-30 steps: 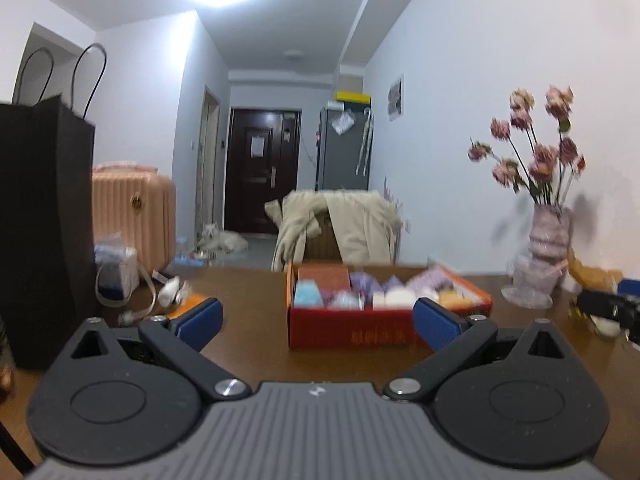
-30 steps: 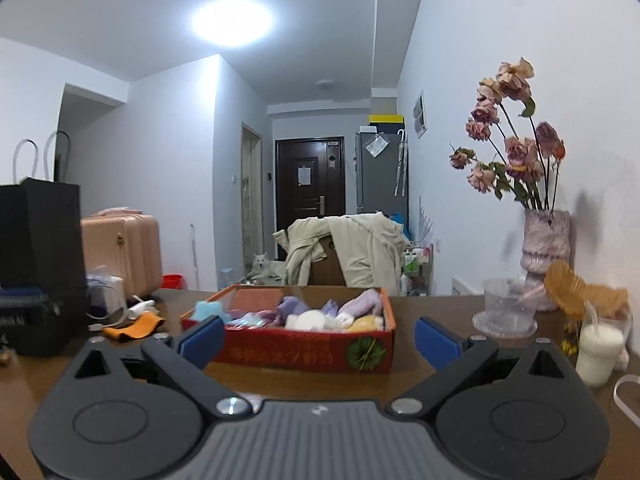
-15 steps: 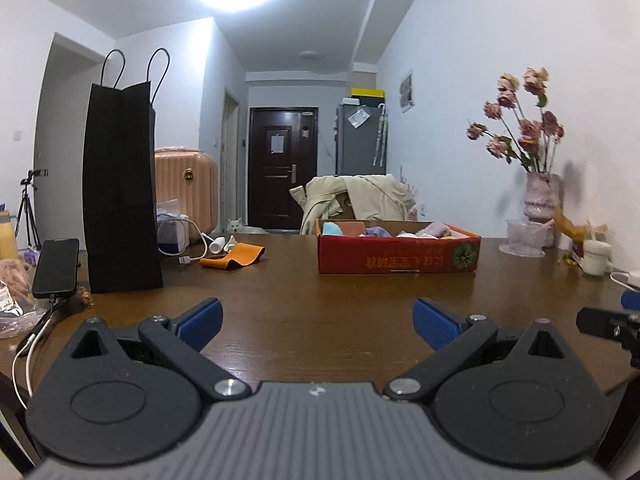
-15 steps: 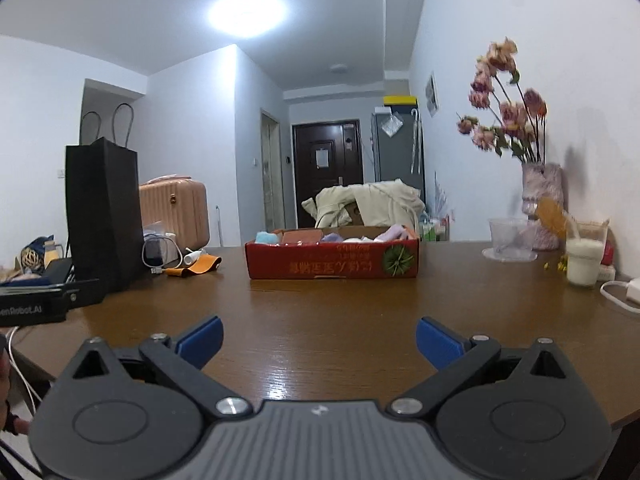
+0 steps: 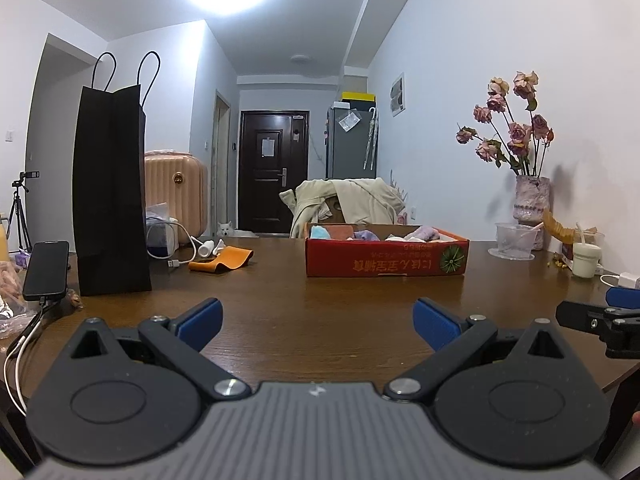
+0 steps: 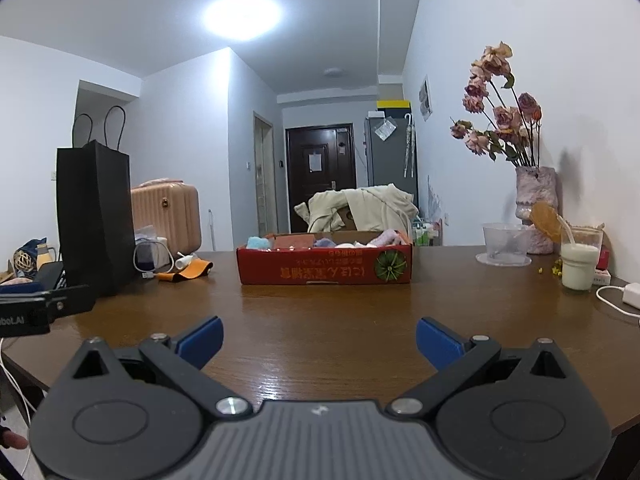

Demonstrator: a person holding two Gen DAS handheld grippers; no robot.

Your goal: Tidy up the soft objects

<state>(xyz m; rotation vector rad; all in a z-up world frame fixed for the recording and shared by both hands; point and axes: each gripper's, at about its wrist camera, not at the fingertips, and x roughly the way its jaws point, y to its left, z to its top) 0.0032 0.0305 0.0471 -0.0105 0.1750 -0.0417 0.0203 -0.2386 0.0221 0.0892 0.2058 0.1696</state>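
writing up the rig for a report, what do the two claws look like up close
Both match: a ribbed grey body, two black rounded housings with recessed discs, silver pivot bolts, and black linkage arms ending in blue pads. The left claw and right claw each carry a small white logo on the grey part. The left claw's side, seen from the right view, shows white lettering, partly cut off.

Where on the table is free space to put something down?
Bare wood lies between both open grippers and the red box, and between box and milk cup. Crowded: around the black bag with phone and cables, and by the vase.
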